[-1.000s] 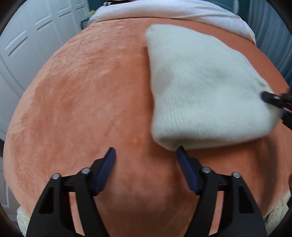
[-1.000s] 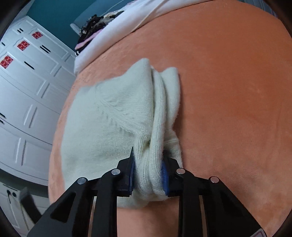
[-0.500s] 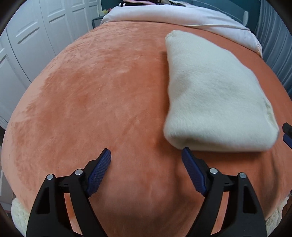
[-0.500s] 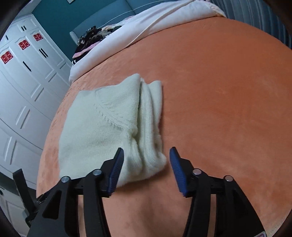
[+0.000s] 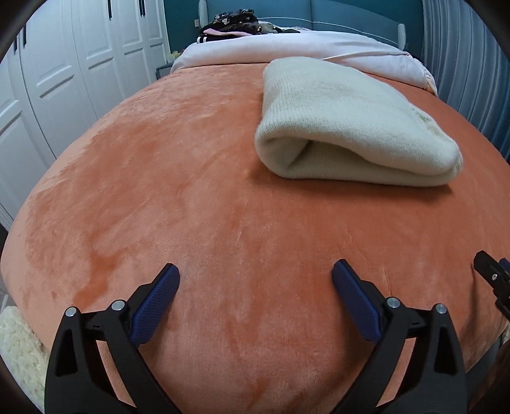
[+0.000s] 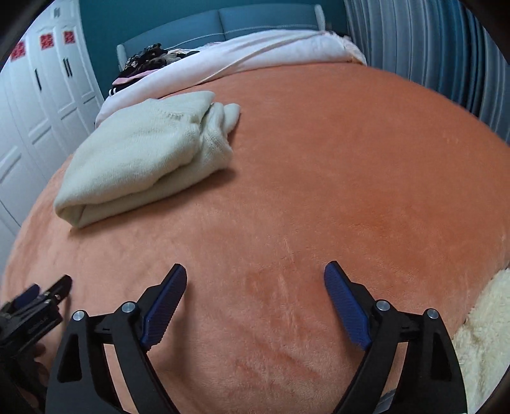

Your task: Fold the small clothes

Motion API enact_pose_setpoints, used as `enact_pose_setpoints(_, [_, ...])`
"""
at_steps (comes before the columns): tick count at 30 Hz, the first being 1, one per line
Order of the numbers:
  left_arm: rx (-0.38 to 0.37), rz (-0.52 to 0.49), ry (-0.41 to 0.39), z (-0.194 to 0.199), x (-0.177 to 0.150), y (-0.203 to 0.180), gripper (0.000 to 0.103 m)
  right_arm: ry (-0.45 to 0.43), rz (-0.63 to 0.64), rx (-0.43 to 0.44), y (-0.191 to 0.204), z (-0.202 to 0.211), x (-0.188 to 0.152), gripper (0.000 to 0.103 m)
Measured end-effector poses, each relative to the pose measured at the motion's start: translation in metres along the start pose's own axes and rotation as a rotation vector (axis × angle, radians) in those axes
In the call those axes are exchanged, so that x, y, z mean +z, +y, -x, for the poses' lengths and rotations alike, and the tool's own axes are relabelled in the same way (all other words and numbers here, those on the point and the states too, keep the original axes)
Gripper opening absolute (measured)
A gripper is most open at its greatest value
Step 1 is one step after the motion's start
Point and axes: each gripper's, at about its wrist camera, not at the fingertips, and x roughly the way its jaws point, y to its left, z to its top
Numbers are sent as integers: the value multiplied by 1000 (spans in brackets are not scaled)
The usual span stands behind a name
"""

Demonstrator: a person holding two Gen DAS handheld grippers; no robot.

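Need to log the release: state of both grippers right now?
Left gripper: open, jaws just widened, holding nothing.
Right gripper: open, jaws just widened, holding nothing.

A cream ribbed-knit garment lies on the plain orange plush blanket. Beyond the blanket: white quilt, teal headboard. Each tool has black arms and textured blue pads.

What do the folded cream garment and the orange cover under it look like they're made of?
Folded cream garment: a soft knit, probably wool or acrylic; fine ribbed stitch rows show along its edge, and the surface is matte and slightly fuzzy. Orange bed cover: short-pile plush, perhaps velvet or fleece; brushed streaks shift between lighter and darker.
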Motion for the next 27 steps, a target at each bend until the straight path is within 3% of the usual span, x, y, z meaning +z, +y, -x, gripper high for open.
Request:
enact_pose_setpoints(7, [15, 5, -43, 6, -12, -4, 98, -13, 62, -68, 23, 1, -18, 93])
enact_pose_setpoints(27, [66, 26, -33, 5, -14, -13, 98, 0, 114, -52, 26, 0, -23, 98])
